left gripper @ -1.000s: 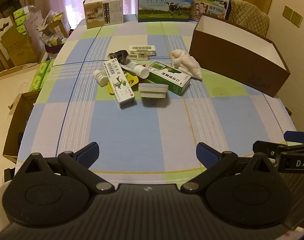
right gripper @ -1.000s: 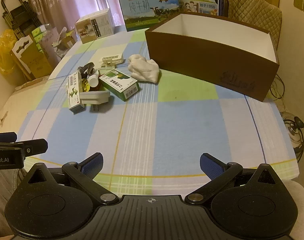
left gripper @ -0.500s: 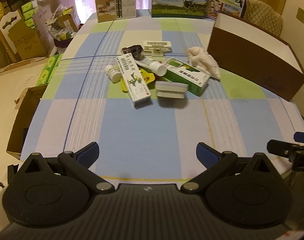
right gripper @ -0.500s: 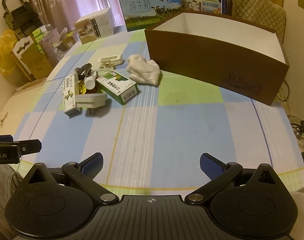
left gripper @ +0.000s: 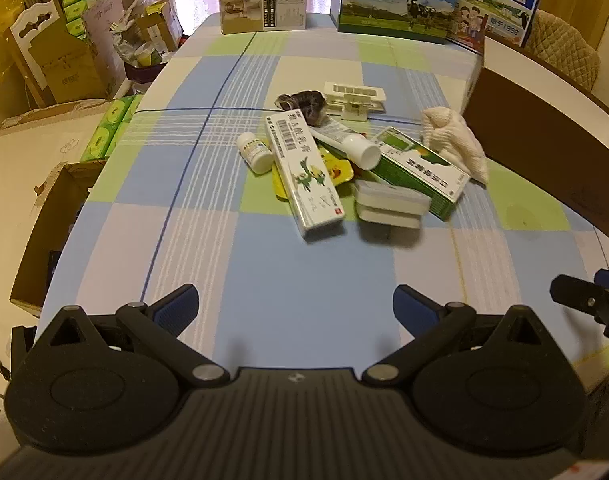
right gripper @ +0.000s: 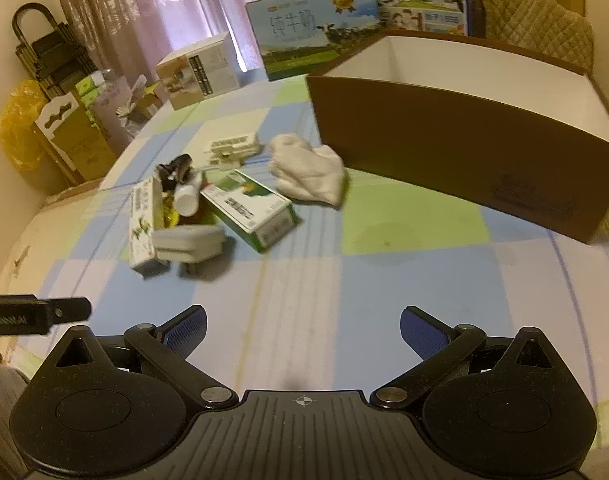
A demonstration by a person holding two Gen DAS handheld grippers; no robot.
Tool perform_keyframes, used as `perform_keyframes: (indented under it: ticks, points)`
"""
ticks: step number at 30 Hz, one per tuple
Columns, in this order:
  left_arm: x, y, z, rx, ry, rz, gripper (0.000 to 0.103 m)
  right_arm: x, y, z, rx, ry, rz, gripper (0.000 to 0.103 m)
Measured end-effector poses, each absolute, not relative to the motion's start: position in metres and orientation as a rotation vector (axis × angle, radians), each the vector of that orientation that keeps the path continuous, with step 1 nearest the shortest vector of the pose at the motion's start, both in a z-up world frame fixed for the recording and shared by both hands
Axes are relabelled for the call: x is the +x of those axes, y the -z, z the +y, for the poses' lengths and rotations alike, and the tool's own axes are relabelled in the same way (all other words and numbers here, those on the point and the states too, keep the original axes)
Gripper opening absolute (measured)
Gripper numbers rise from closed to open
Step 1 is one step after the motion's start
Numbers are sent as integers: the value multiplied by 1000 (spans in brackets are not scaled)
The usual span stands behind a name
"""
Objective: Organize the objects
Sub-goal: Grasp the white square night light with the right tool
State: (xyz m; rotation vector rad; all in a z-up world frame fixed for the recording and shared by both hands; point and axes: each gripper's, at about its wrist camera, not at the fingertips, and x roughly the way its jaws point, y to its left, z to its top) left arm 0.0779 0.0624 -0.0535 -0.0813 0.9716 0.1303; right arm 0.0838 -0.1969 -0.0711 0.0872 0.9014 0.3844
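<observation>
While level, left hand-held gripper (left gripper: 294, 306), jaws wide

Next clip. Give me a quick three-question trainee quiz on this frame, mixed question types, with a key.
1. True or false: the left gripper and the right gripper are both open and hold nothing.
2. What leans against the near end of the green medicine box?
A. the white cloth
B. the white plug adapter
C. the small white pill bottle
3. Fill in: the brown cardboard box stands on the checked tablecloth with its top ____.

Key
1. True: on each gripper the fingers are spread with only tablecloth between them.
2. B.
3. Open; its white inner walls show in the right wrist view.
</observation>
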Motion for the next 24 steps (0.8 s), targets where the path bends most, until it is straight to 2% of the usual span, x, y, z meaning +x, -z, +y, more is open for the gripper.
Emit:
perform_keyframes:
  ticks: [6,15,24]
  points:
    - [93,57,77,-98,-156,970,102,100,71,-157,77,-410,894,100]
    - [119,70,106,-105,-214,948,102,115,81,-97,50,-429,882,87]
    - [137,99,138,-157,-239,957,102,129,98,-60,38,-384,880,85]
